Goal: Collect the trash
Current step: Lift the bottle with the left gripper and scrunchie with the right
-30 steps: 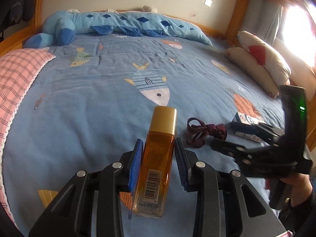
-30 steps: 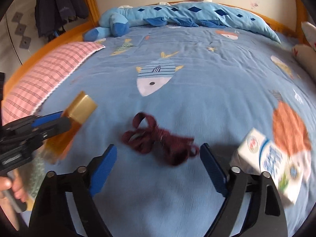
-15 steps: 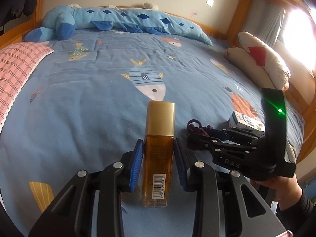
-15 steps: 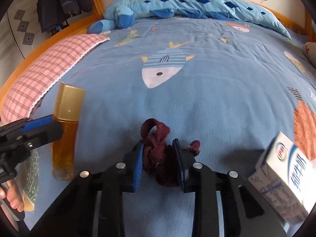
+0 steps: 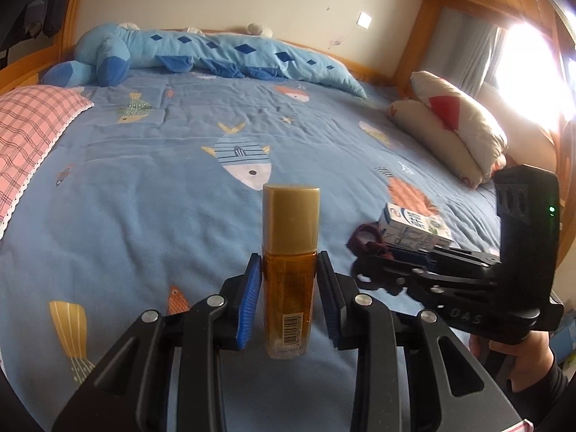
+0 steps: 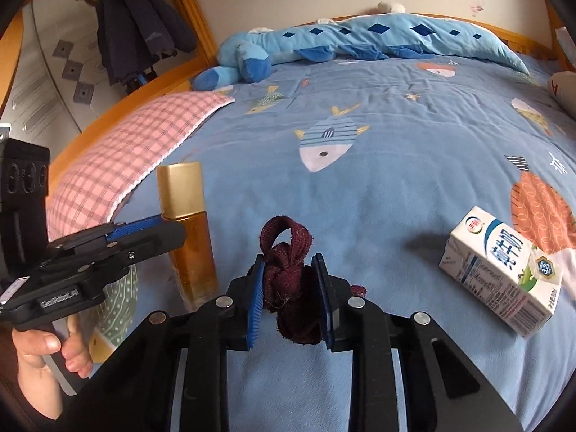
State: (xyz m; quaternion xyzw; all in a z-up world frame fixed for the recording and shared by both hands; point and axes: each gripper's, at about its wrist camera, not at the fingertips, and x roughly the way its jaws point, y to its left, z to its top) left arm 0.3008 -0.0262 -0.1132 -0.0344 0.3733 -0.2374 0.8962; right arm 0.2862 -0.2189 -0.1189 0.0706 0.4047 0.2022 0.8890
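both tongs loaded: left tongs [image 5: 289,282] clamp the amber bottle [image 5: 290,270], right tongs [image 6: 289,293] pinch the maroon strap [image 6: 288,277]; best to lift level, milk carton [image 6: 500,270] left near the bed's right edge.

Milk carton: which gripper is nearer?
Right. The right gripper, shut on the cord, sits just left of the milk carton; the left gripper holds the bottle farther left.

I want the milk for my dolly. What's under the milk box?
The milk box lies on its side on the blue fish blanket, partly over an orange fish print. Whatever sits directly beneath it is covered, so I cannot see it.
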